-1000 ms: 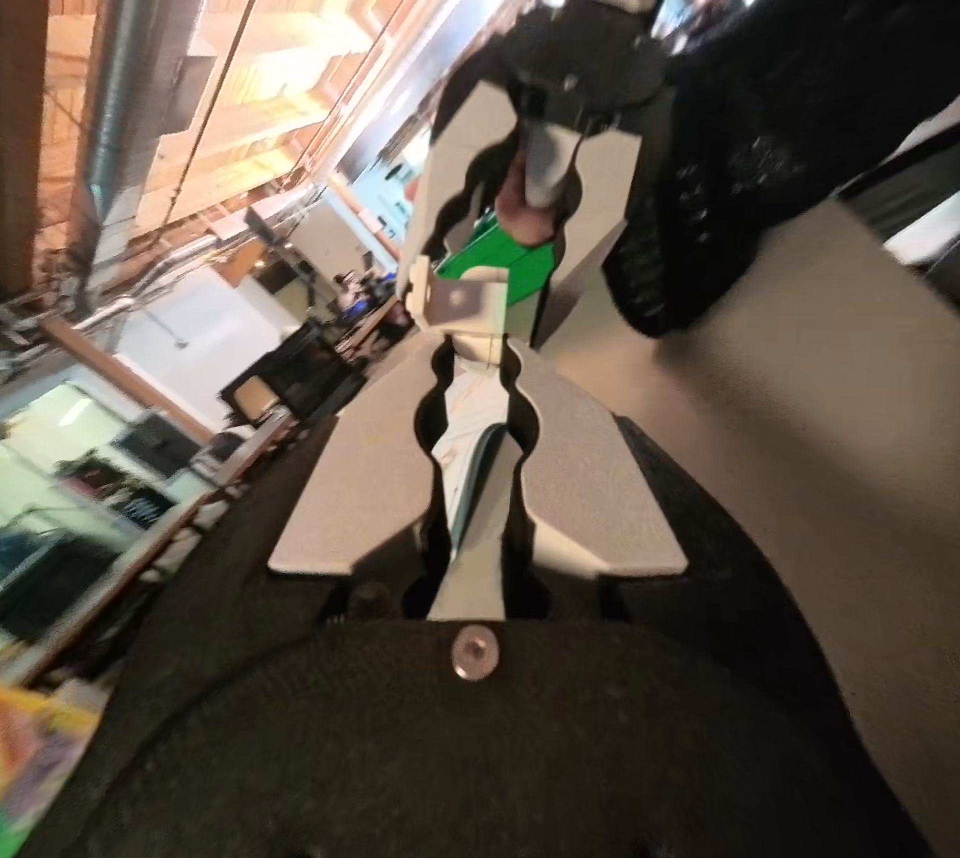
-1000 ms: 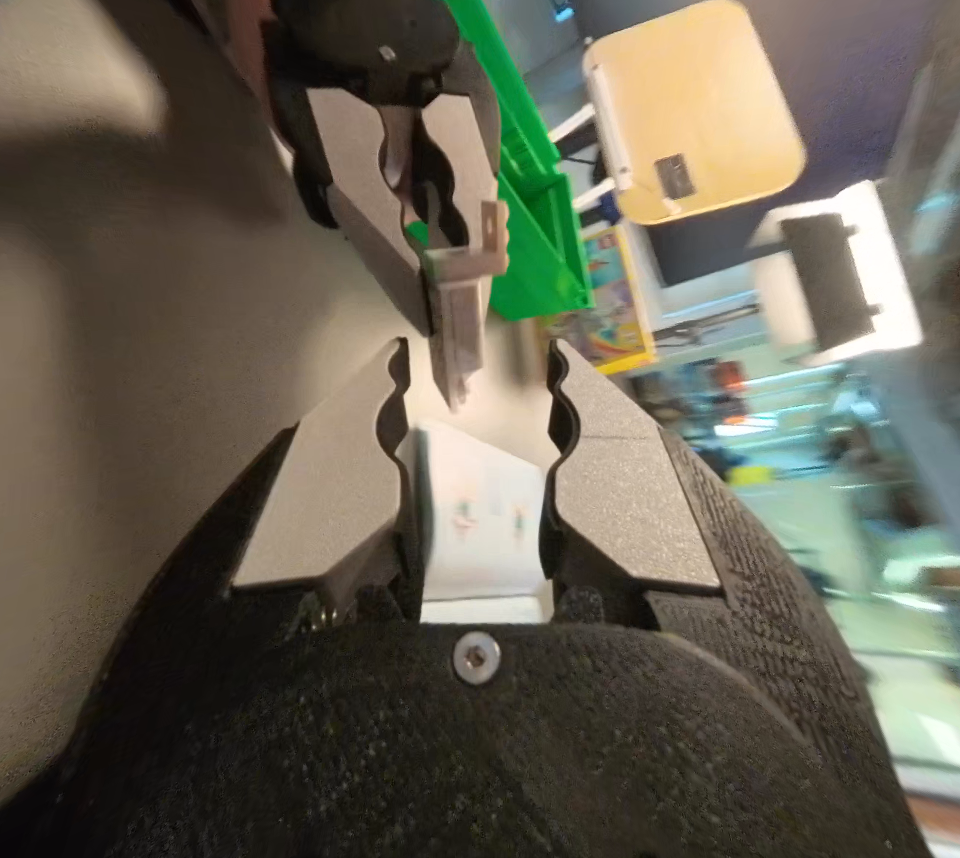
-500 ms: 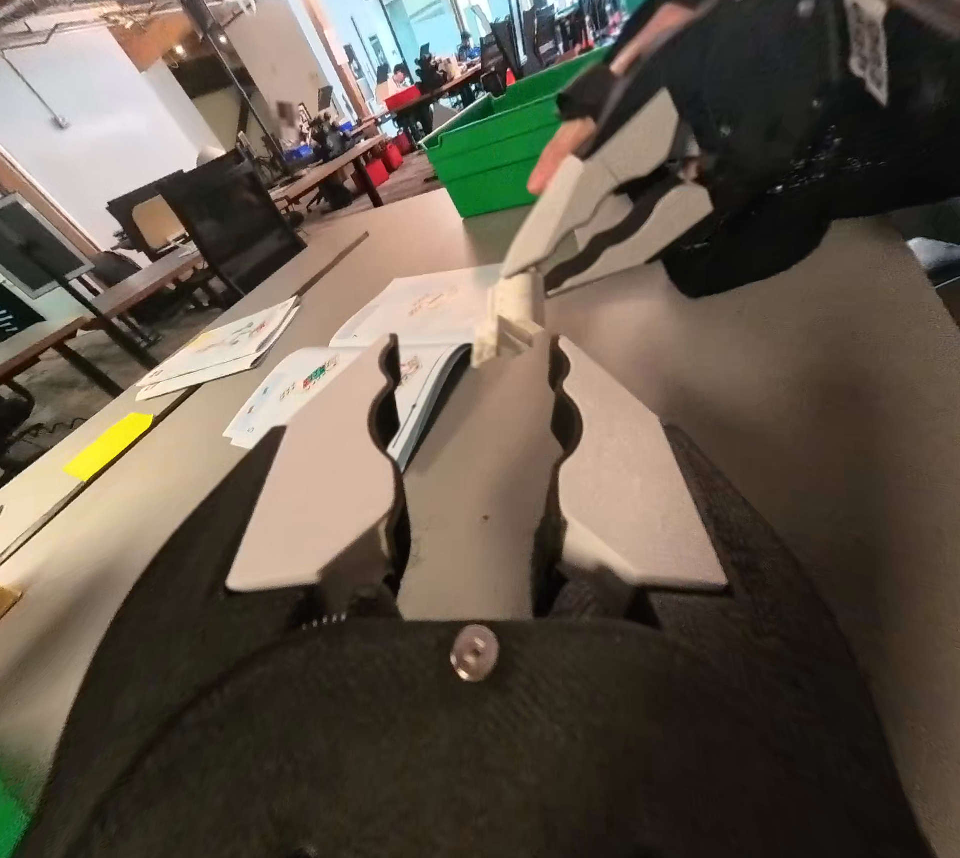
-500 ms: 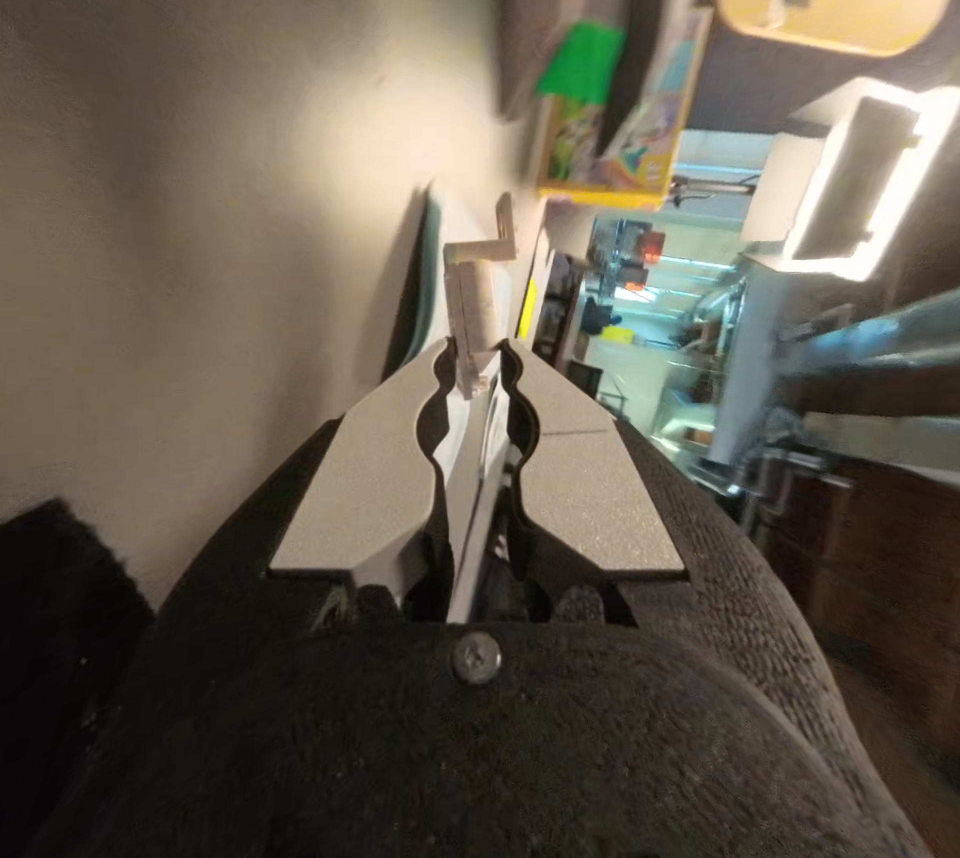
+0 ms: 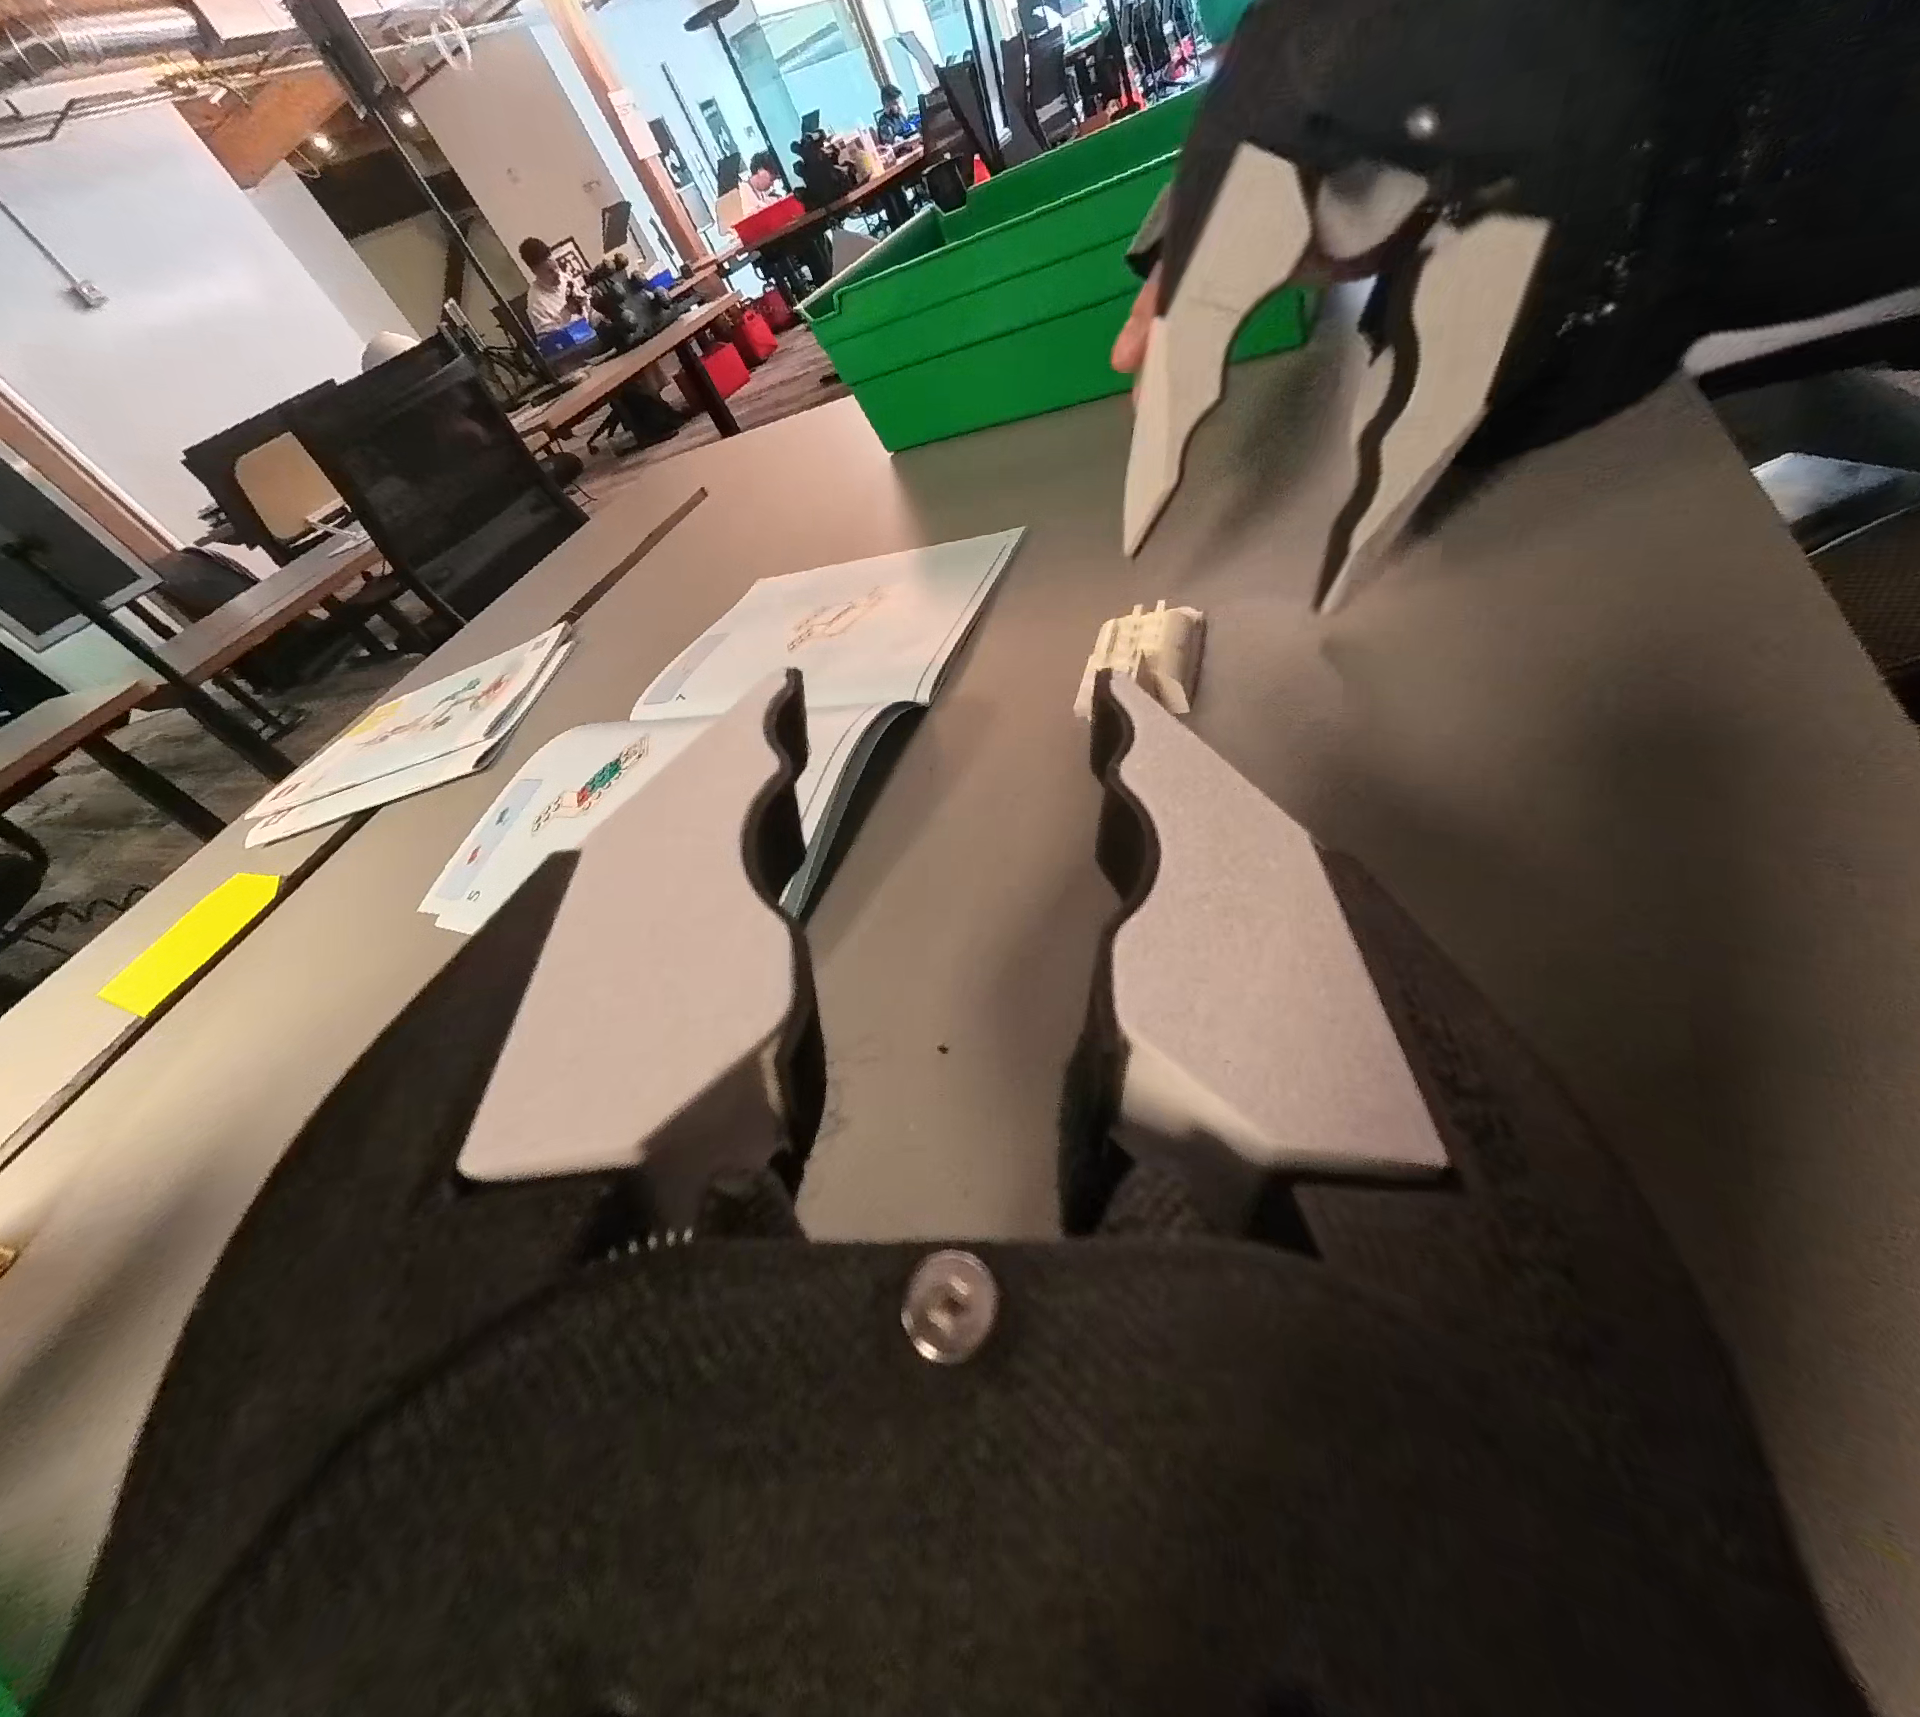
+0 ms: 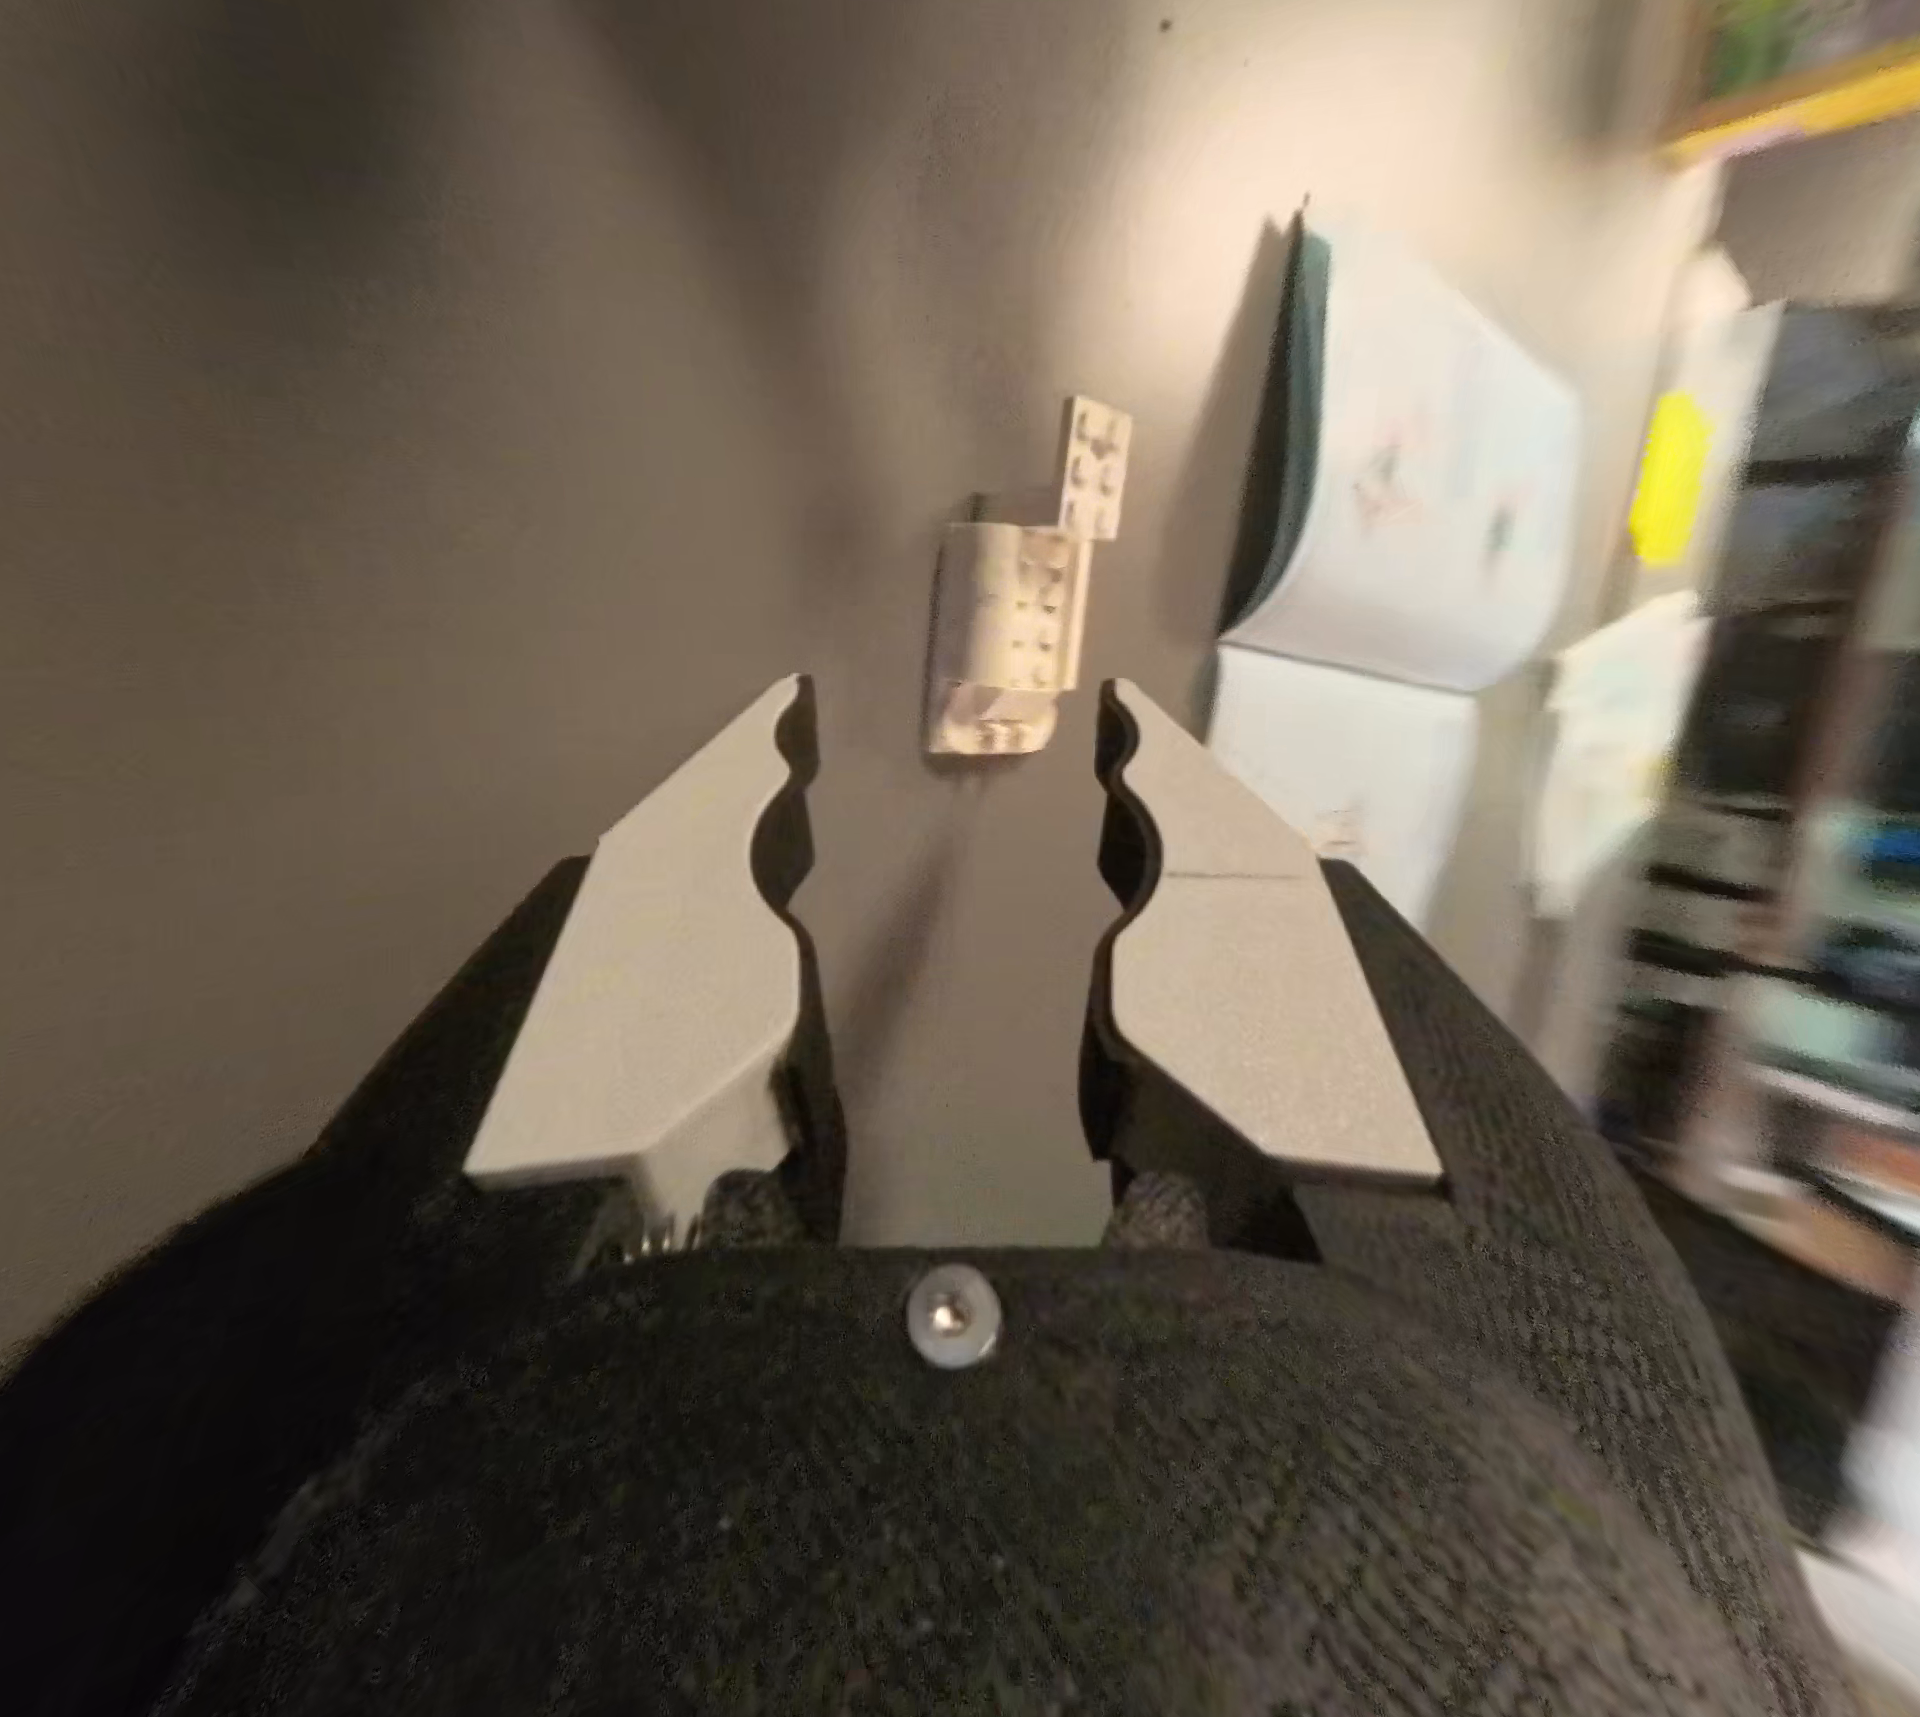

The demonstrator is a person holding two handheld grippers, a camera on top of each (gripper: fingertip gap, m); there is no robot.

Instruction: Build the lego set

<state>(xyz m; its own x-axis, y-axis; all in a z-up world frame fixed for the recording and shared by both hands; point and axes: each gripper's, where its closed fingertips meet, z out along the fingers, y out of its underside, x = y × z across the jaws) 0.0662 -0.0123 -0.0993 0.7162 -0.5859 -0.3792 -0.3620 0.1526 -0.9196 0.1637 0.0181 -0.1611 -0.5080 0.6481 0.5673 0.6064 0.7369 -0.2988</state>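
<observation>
**Both tongs empty, white assembly on the bench**

My left tongs are spread wide and hold nothing. My right tongs are equally wide apart and empty, hanging tips-down over the bench. The white lego assembly lies on the grey surface just ahead of both tips, untouched. An open instruction booklet lies just beside it; stacked green bins sit farther back.
</observation>
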